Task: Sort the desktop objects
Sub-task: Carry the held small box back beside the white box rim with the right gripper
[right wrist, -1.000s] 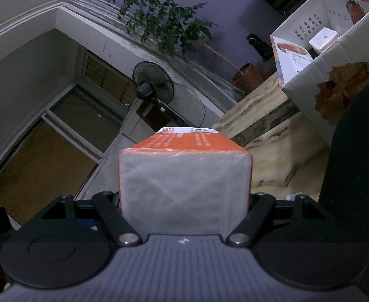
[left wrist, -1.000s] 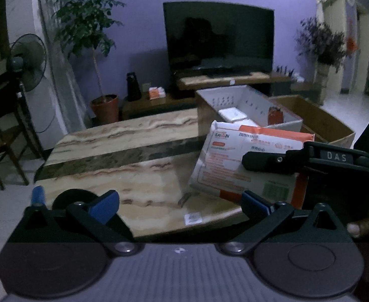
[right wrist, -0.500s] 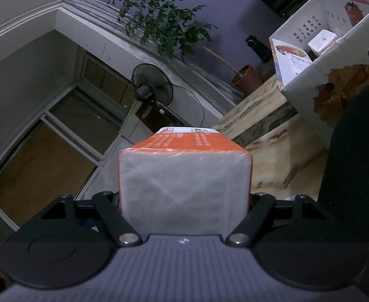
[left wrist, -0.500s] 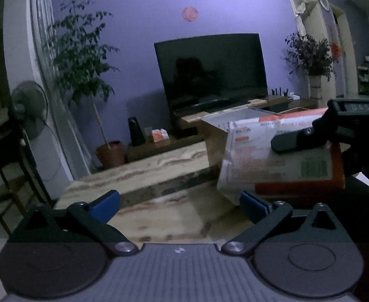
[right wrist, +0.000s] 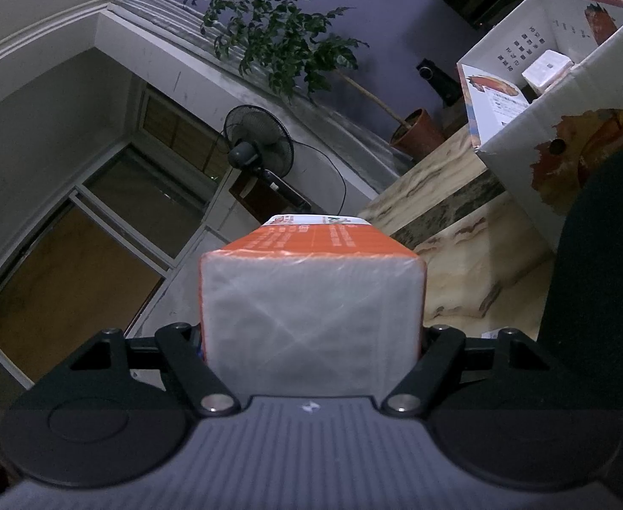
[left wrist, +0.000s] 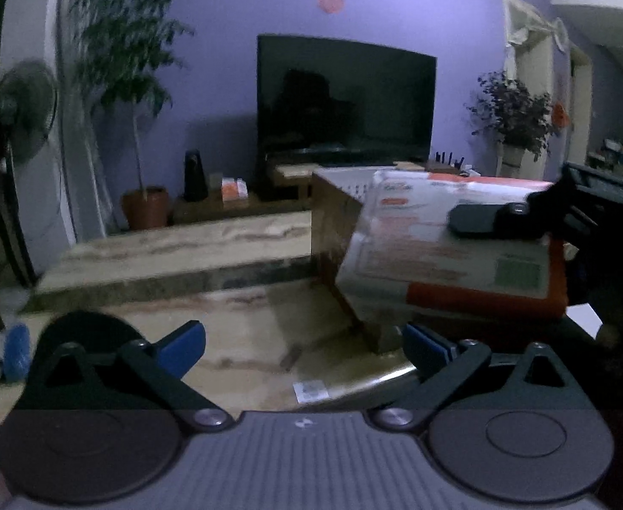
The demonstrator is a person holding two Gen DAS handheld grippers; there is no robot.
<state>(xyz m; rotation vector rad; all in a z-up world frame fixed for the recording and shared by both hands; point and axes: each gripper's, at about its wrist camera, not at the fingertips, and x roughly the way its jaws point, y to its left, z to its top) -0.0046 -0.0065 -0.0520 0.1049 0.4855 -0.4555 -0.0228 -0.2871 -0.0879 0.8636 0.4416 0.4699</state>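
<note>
dim purple-walled living room, with a dark television and a potted tree behind a marbled tabletop point(left wrist: 234, 340).

right hand-held gripper point(right wrist: 311, 340): its jaws are pressed against both sides of an orange-and-white wrapped pack point(right wrist: 311, 297), which fills the gap between them and juts forward, held clear of the tabletop. in the left wrist view the same pack point(left wrist: 447, 255) hangs in the air just in front of the white cardboard box point(left wrist: 345, 195), tilted, with one black finger point(left wrist: 477, 221) of the right hand-held gripper lying across its top face.

left hand-held gripper point(left wrist: 302, 346): jaws spread wide, blue pads point(left wrist: 183, 346) bare, nothing between them, hovering low over the near edge of the tabletop.

further out, the white cardboard box point(right wrist: 566, 97) stands open on the tabletop with a small white box point(right wrist: 547, 69) and a printed carton point(right wrist: 498, 102) already inside. a small blue thing point(left wrist: 15, 352) lies at the near left corner, too blurred to name.

judging by this, the step in hand is carrying the pack toward the open box. the next move likely calls for lifting it above the rim, lining it up with free space beside the contents, then spreading the jaws to let it drop in.
</note>
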